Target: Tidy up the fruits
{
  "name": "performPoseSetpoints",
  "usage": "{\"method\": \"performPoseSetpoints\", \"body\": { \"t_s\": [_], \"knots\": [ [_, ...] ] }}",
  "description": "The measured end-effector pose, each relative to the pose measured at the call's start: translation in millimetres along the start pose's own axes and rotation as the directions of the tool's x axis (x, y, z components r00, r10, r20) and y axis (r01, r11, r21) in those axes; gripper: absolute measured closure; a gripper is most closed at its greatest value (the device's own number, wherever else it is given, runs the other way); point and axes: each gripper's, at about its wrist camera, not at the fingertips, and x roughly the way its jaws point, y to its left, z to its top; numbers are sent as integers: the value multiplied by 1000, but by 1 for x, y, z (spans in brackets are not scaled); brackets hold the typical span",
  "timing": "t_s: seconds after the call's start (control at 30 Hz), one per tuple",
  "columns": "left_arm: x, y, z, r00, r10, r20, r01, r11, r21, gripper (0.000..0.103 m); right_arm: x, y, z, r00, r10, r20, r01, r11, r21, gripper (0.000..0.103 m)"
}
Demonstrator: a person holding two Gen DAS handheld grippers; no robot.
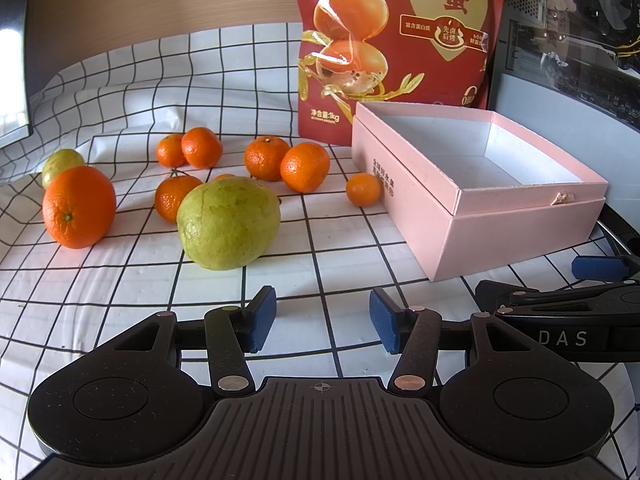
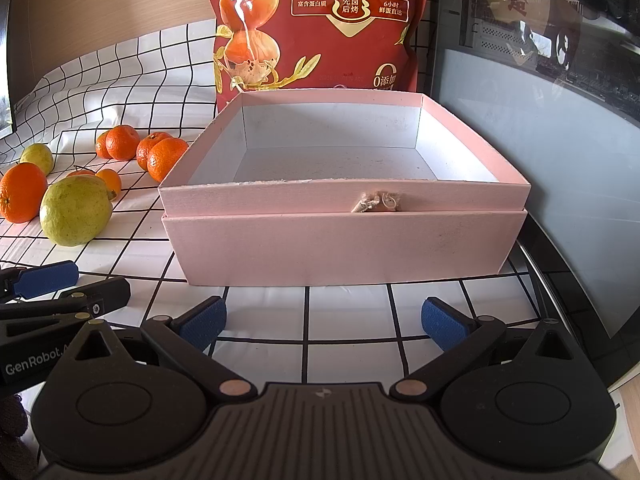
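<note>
Resting low over the checked cloth [image 1: 120,272], the left gripper [image 1: 322,322] has its blue pads apart with nothing between them. The right gripper [image 2: 324,322] is likewise spread wide and empty, facing the pink box [image 2: 340,240] at frame centre. In the left view, the fruit lies left of the box: a big green fruit [image 1: 229,224] centre, a large orange [image 1: 79,207] far left, small oranges [image 1: 304,167] behind. A red bag [image 1: 396,40] stands upper centre.
</note>
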Motion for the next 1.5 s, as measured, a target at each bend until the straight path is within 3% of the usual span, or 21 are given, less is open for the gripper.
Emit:
{"method": "performPoseSetpoints", "body": {
  "t_s": [1.33, 1.43, 1.5],
  "knots": [
    [0, -1, 0, 1000, 5, 1, -5, 1000, 7, 45, 0, 0, -1, 1000, 1, 0, -1, 1000, 0, 0],
    [-1, -3, 0, 1000, 4, 4, -5, 1000, 20, 50, 1, -3, 4, 998, 50, -44, -52, 998, -43, 0],
    [-3, 4, 1, 999, -39, 8, 39, 999, 7, 51, 1, -3, 6, 996, 56, -70, -59, 997, -47, 0]
  ]
}}
